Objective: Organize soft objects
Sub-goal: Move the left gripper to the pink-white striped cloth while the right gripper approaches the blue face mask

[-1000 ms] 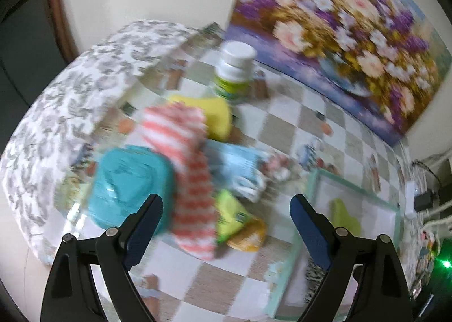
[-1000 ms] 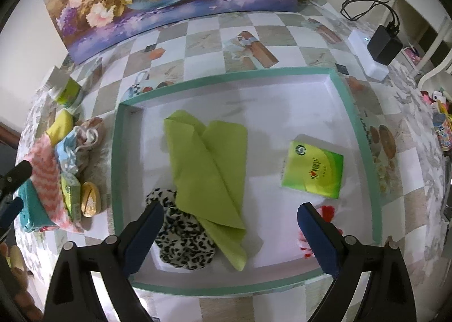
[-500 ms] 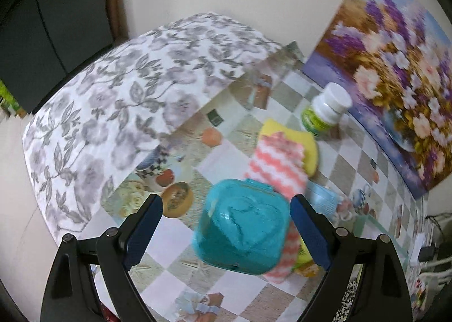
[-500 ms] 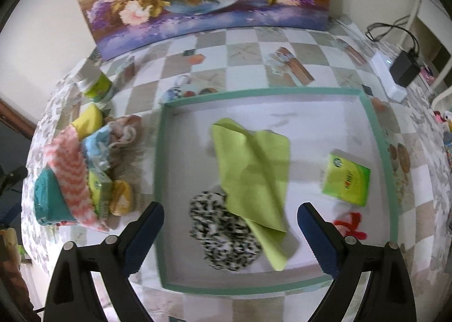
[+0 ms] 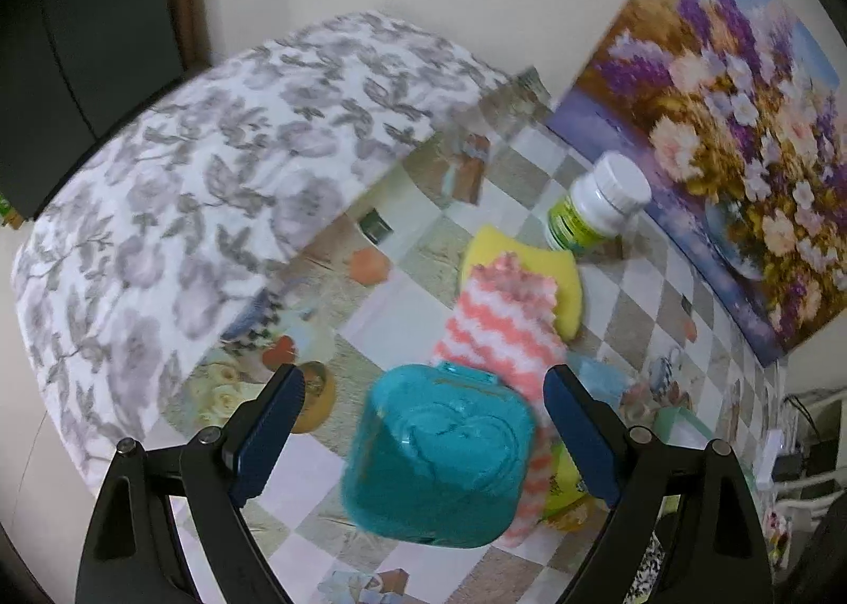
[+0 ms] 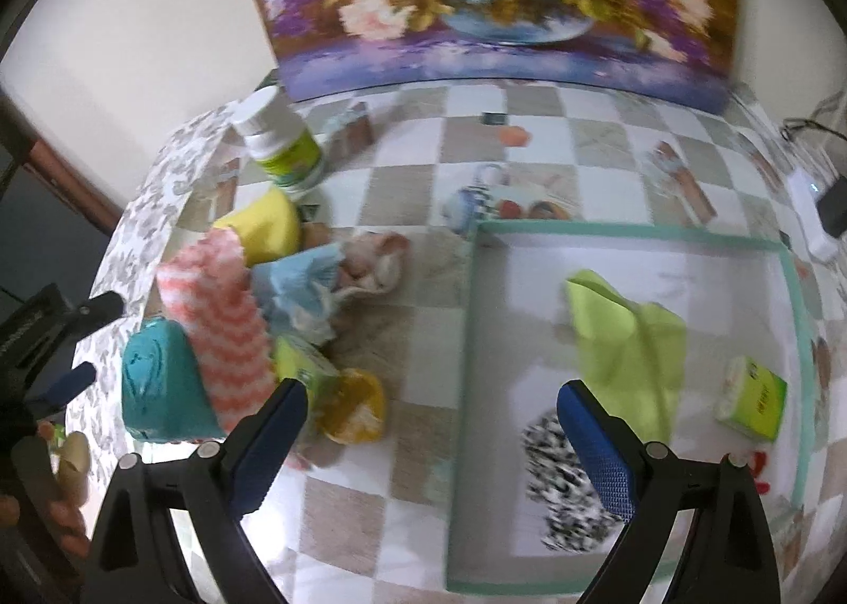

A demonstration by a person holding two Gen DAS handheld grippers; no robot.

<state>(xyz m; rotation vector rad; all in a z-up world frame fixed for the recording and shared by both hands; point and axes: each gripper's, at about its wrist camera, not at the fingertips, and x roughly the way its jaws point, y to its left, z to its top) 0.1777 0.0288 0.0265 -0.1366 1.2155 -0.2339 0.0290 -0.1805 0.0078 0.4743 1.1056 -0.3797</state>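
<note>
Since the teal box sits dead ahead between your left claw fingers, L is the nearer hand for it; jaws wide, nothing held. Box lies on the table at the near end of the pile, touching the pink striped cloth behind it. R claw also wide and empty, hovering btwn pile and tray, pointing at the tray's left edge. My read: approach straight fwd w/ L, watch you don't snag the cloth.

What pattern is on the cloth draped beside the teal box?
Coral-pink and white zigzag stripes on the cloth, next to the teal box; clearest in the left wrist view.
</note>
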